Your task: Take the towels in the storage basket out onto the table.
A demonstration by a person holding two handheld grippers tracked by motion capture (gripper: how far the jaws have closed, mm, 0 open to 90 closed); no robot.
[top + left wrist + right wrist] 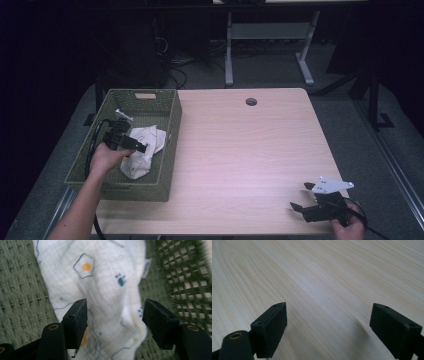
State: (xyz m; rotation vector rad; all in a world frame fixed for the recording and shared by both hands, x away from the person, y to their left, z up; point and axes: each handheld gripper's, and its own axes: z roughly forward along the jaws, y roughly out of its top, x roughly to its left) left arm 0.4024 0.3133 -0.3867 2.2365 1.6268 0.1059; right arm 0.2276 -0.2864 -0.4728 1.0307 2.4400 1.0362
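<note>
A crumpled white cloth (150,137) with small blue and orange prints lies inside an olive woven basket (172,107) at the table's left side. My left gripper (141,146) reaches down into the basket from the person's left hand. In the left gripper view the cloth (105,282) bulges up between the two black jaws of my left gripper (115,312), which stand apart on either side of a fold. My right gripper (301,196) rests low over the table's near right corner, open, with bare wood between the jaws of my right gripper (328,317).
The light wooden table (240,150) has a round cable hole (251,102) near its far edge. The basket's woven floor (20,290) and lattice wall (190,277) surround the cloth. A desk frame (270,35) stands on the dark floor beyond.
</note>
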